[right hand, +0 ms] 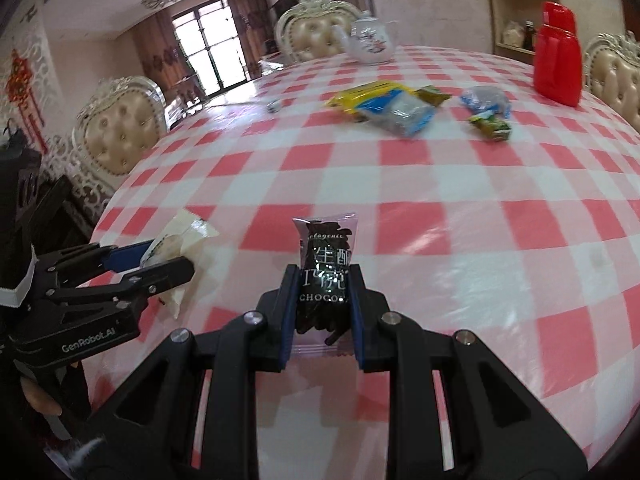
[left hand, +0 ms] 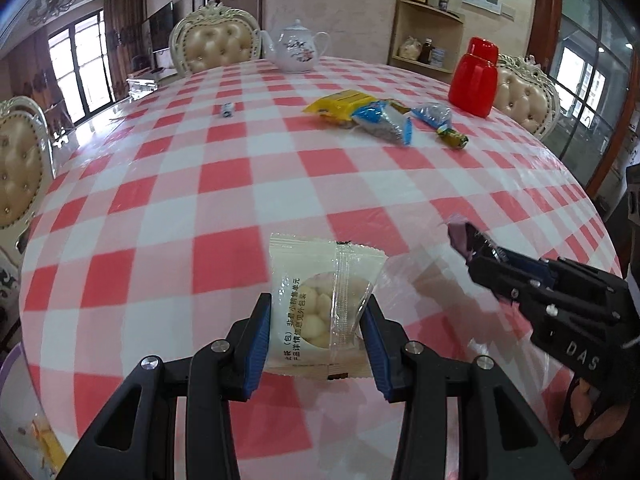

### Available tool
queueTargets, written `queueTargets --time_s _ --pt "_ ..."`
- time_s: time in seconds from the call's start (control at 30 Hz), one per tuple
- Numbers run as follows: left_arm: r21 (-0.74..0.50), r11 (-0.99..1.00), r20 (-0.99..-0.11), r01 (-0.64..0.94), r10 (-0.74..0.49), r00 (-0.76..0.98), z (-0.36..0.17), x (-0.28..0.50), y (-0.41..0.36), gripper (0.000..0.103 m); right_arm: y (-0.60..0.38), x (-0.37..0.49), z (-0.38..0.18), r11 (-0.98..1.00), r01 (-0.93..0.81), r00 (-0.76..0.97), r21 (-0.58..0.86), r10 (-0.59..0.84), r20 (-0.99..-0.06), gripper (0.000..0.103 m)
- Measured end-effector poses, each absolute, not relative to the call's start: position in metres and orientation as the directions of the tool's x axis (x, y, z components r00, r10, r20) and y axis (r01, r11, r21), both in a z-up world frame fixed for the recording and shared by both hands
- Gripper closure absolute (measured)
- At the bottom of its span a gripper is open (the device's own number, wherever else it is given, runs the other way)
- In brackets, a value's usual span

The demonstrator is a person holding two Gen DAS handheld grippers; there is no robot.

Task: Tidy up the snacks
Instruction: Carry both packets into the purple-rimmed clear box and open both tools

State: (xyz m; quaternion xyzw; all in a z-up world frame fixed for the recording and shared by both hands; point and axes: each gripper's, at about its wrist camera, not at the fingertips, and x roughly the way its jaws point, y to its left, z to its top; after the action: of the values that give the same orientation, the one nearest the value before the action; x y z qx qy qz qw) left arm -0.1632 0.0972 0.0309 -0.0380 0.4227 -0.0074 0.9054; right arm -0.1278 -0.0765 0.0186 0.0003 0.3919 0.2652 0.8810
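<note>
- Left gripper: jaws clenched on a cream-white translucent sachet of pale round sweets, blue pads pinching its two side edges. Most of the packet stands out beyond the pads, carried above the near edge of the surface.
- Right gripper: jaws clamped tight on a small dark chocolate packet with a clear crimped top, also held over the near edge.
- Risk, left: the grip is on thin film at the margins; the sachet could buckle or slip out if swung fast.
- Risk, right: glossy wrapper, narrow pinch; it may twist or slide free.
- The two grippers ride close side by side; a clash could knock either packet loose.
- Surface, a red-and-white checked cloth under clear film: slick, so a dropped packet could skid off the edge.
- Toward the far edge: yellow, blue and green snack packets in a loose pile, not yet sorted; no container is clearly in view, so the drop point is uncertain.
</note>
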Motion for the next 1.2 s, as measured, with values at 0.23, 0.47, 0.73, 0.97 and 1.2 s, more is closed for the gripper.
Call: queueTargets --time_s 0.23,0.47,0.73,0.97,1.2 --pt "-0.097 0.994 -0.766 -0.059 -0.036 0.641 0.03 -0.185 0.123 0.059 -0.045 -0.148 0.018 0.828 -0.528 0.518 0.19 0.491 -0.701 0.076" --pt "-0.125 0.985 -0.773 -0.115 -0.024 0.634 0.027 -0.209 0.155 0.059 -0.018 -0.164 0.015 0.793 -0.582 0.479 0.18 0.514 -0.712 0.076" --pt "-0.122 0.973 -0.769 -0.195 0.031 0.638 0.029 -0.241 0.194 0.059 0.019 -0.184 0.013 0.719 -0.666 0.4 0.198 0.568 -0.719 0.076" --pt "-0.123 0.939 -0.778 -0.321 0.109 0.618 0.025 -0.288 0.243 0.059 0.056 -0.212 0.02 0.608 -0.76 0.308 0.229 0.648 -0.696 0.076" --pt "-0.115 0.87 -0.786 -0.48 0.216 0.579 0.023 -0.342 0.295 0.058 0.108 -0.243 0.02 0.452 -0.855 0.168 0.253 0.704 -0.69 0.076"
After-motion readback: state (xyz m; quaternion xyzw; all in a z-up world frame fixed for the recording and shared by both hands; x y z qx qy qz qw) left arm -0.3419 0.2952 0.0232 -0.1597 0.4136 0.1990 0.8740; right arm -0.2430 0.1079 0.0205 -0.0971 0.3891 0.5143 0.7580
